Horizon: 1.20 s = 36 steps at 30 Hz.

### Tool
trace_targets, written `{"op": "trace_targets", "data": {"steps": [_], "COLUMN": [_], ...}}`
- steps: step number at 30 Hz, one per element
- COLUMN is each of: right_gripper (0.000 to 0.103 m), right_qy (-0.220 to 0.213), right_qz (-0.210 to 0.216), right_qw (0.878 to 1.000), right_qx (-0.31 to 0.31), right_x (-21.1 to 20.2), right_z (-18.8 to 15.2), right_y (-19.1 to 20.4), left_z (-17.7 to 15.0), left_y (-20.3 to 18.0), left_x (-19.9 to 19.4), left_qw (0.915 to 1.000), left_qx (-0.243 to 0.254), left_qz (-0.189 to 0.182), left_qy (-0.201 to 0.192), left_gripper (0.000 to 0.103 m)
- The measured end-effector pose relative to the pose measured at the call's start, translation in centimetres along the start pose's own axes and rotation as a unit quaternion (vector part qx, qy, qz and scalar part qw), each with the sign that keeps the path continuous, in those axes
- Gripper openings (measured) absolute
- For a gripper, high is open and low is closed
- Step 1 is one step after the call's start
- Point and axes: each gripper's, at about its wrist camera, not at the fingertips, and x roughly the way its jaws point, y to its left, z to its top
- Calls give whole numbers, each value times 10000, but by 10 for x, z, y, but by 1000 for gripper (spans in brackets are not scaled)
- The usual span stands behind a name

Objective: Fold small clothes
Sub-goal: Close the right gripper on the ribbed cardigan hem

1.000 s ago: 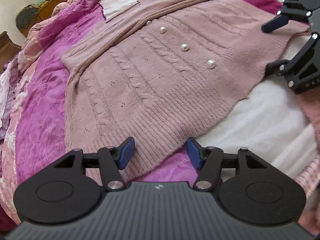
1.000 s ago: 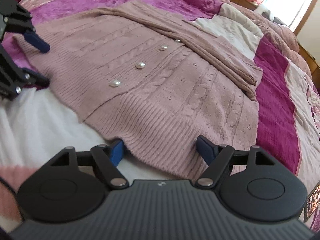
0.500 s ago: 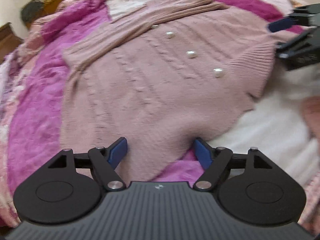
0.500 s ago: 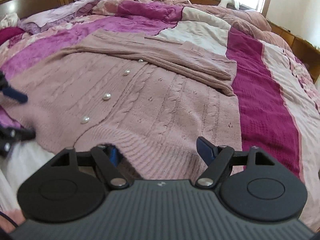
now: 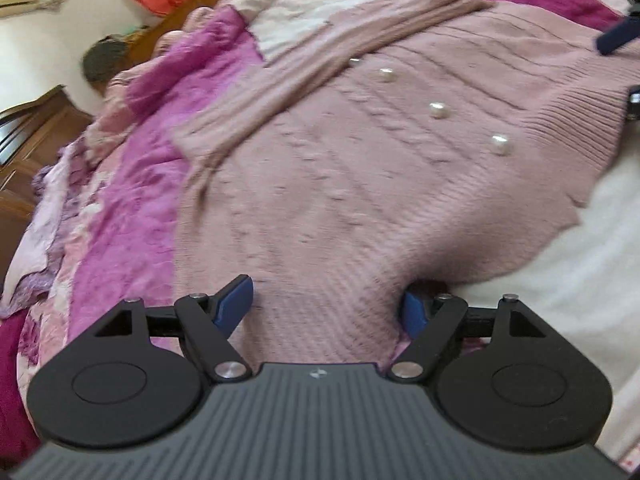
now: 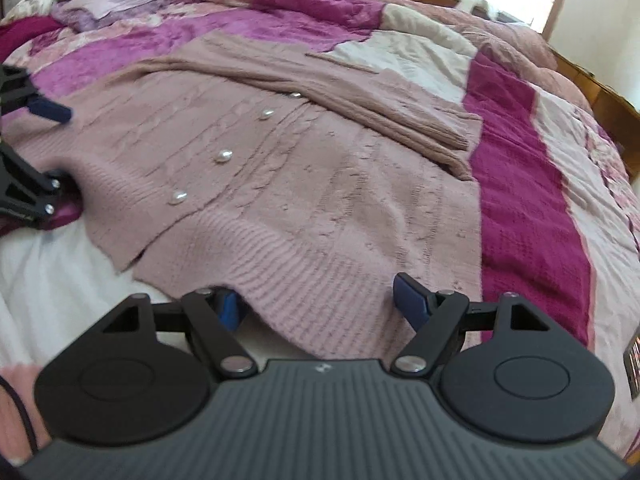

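Cardigan [image 5: 360,200]: hem nearest, body running far.
Left claw [image 5: 328,308]: wide, straddling hem, gripping nothing.
Right claw [image 6: 320,300]: wide, straddling hem, gripping nothing.

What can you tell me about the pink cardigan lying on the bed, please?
The pink cardigan is a dusty-pink cable knit with a ribbed hem and pearl-like buttons down its closed front. It lies spread front-up on the patchwork bedspread, both sleeves folded across its upper part. Each open hand-held gripper, left and right, straddles a stretch of hem.
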Motion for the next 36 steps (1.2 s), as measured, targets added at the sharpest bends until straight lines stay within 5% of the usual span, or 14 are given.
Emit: {"op": "trace_targets", "data": {"steps": [14,18,23,27,36], "right_gripper": [70,57,21,15,10], "right_qy": [-275,-359,-398,-450,-760], "right_qz": [-85,-29,166,190,15], "right_qw": [9986,9982,9978,9979,9955], "right_qx": [441,473,506,416,568], "right_x": [-5,-6,-2,-3,-9], "right_z": [-1,2,8,13,29], "right_y": [-17,-20,-20,-17,-25], "left_z": [1,7,16,21,39], "left_y": [21,23,18,18,30], "left_x": [3,-5,0,5,-13], "left_qw": [9972,9960,9962,9941,9906], "left_qx": [-722,-783,-729,-889,-1092], "left_qz": [-182,-259,-344,-554,-419], "left_qy": [-45,-334,-324,-283,-708], "left_gripper": [79,66,39,16,12]}}
